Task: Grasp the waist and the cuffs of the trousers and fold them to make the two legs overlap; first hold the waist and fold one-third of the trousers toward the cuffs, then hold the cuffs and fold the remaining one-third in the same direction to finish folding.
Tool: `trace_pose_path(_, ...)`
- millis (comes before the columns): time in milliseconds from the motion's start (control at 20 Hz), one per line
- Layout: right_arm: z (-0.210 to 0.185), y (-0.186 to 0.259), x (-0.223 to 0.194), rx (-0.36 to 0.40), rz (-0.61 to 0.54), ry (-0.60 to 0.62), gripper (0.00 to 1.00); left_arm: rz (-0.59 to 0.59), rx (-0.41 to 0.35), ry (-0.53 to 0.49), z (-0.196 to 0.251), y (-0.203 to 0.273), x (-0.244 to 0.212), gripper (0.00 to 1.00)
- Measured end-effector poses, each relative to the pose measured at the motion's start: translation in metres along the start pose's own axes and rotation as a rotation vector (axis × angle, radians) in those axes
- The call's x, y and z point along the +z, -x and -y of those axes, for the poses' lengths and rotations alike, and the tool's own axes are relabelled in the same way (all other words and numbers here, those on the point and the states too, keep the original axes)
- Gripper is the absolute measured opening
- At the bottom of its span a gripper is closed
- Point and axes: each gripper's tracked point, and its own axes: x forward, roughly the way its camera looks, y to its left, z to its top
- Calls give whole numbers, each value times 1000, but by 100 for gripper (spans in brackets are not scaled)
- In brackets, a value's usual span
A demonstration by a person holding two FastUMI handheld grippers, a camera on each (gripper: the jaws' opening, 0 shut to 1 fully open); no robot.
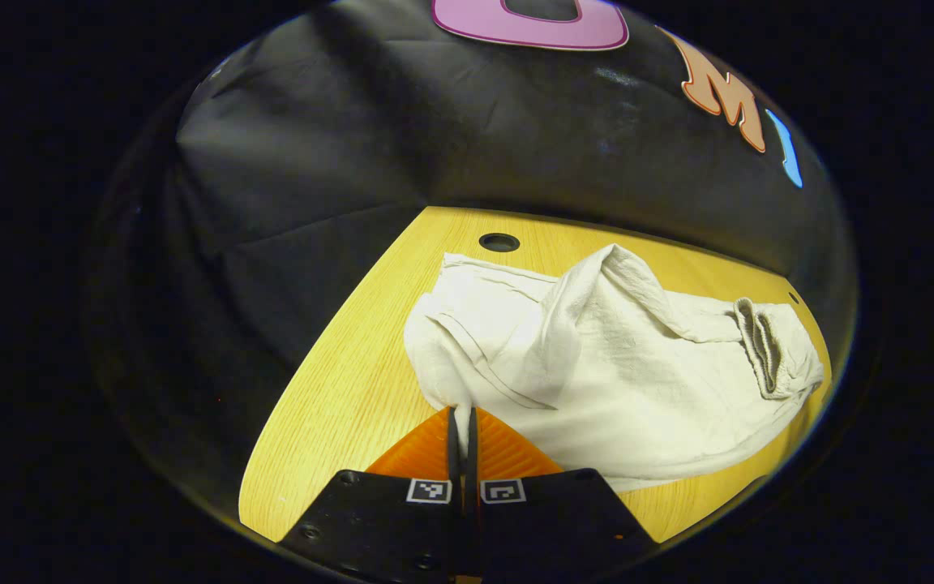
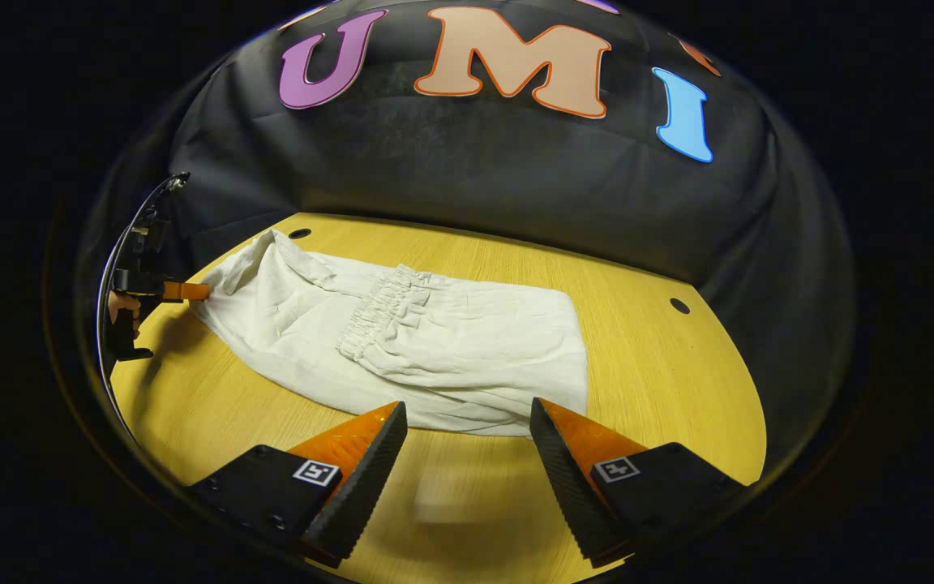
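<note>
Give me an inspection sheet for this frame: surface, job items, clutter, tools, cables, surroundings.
Surface: wooden table with round holes, one at.
Job's things: white trousers lie partly folded on the table; gathered waistband rests on top of the fabric, near the middle.
Clutter: nothing seen.
Grippers: left tool shut on an edge of the trousers, lifting it slightly; from the right gripper view it shows at the far left end of the cloth. Right tool open, above the table just short of the trousers' near edge, holding nothing.
Cables: nothing seen.
Surroundings: black cloth wall behind the table.
</note>
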Motion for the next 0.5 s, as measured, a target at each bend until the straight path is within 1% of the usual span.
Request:
trace_pose_path(350,24,9,-10,2,1,-16,98,146,-66,54,41,33,53,0)
trace_pose_path(450,29,12,-14,8,1,-22,99,182,-98,93,57,42,72,0)
trace_pose_path(500,33,14,-15,8,4,-27,98,203,-114,114,65,46,82,0)
